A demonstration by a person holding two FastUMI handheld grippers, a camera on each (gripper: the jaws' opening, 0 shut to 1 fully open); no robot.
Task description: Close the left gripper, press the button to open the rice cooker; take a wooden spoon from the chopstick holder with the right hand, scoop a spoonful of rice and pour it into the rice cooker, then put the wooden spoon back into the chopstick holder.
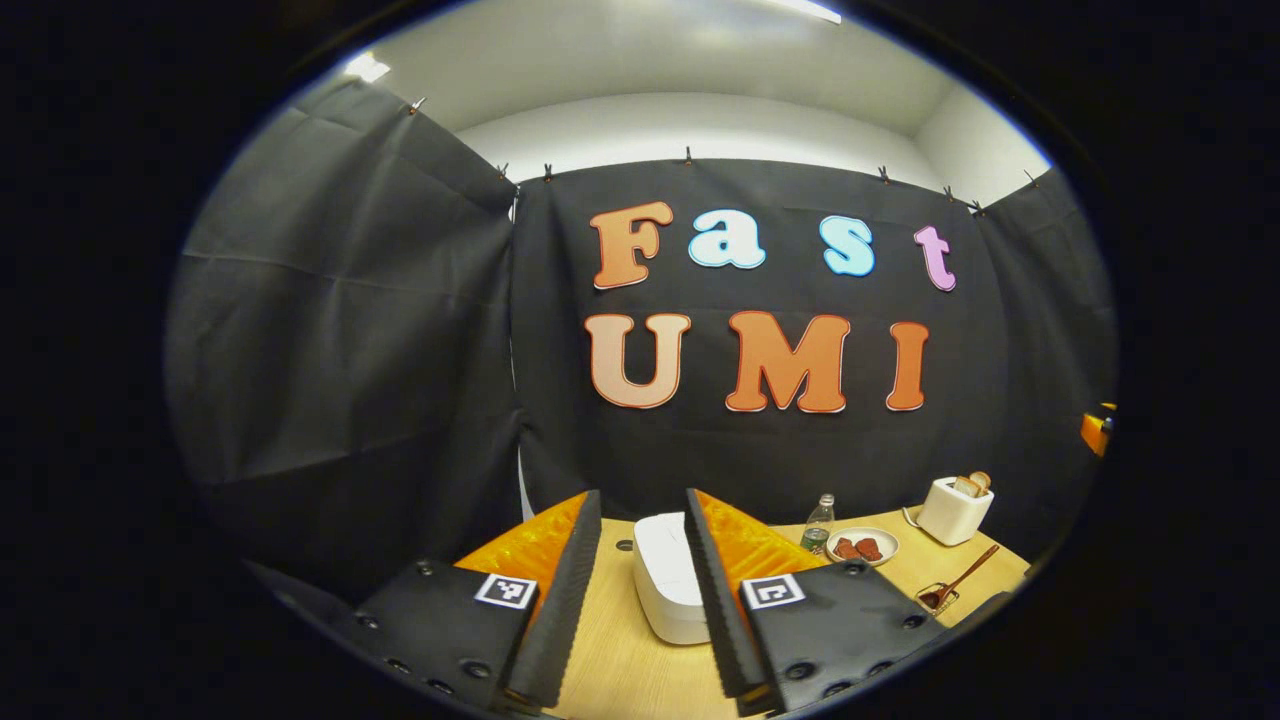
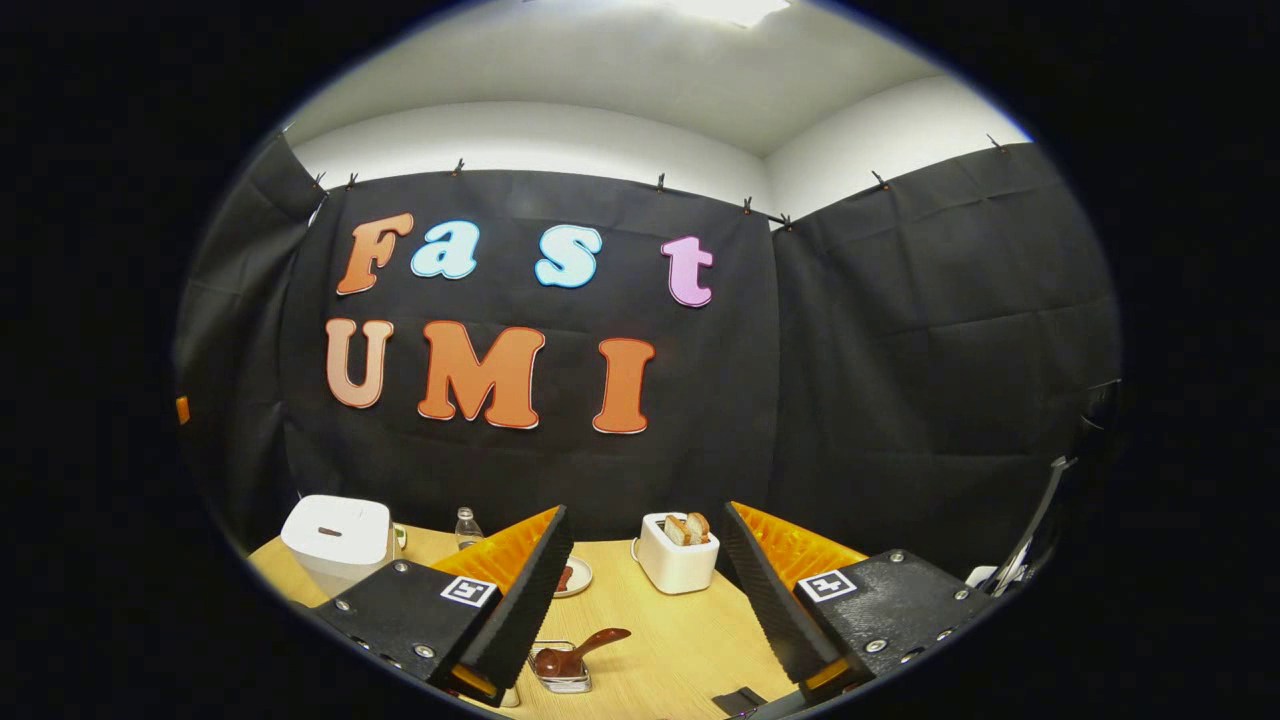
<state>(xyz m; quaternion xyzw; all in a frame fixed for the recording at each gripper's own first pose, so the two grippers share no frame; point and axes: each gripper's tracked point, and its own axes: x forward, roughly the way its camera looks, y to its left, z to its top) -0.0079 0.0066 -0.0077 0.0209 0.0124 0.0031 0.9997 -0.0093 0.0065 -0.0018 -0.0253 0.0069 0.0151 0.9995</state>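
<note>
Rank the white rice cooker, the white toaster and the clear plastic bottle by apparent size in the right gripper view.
1. White rice cooker, largest, though partly cut off by the gripper.
2. White toaster, close behind and also nearer, so unsure.
3. Clear plastic bottle, smallest.

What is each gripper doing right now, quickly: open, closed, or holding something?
Left gripper: open, holding nothing.
Right gripper: open, holding nothing.

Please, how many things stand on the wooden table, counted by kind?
Rice cooker: 1
Toaster: 1
Bottle: 1
Plate: 1
Wooden spoon: 1
Chopstick holder: 1
Total: 6
</note>
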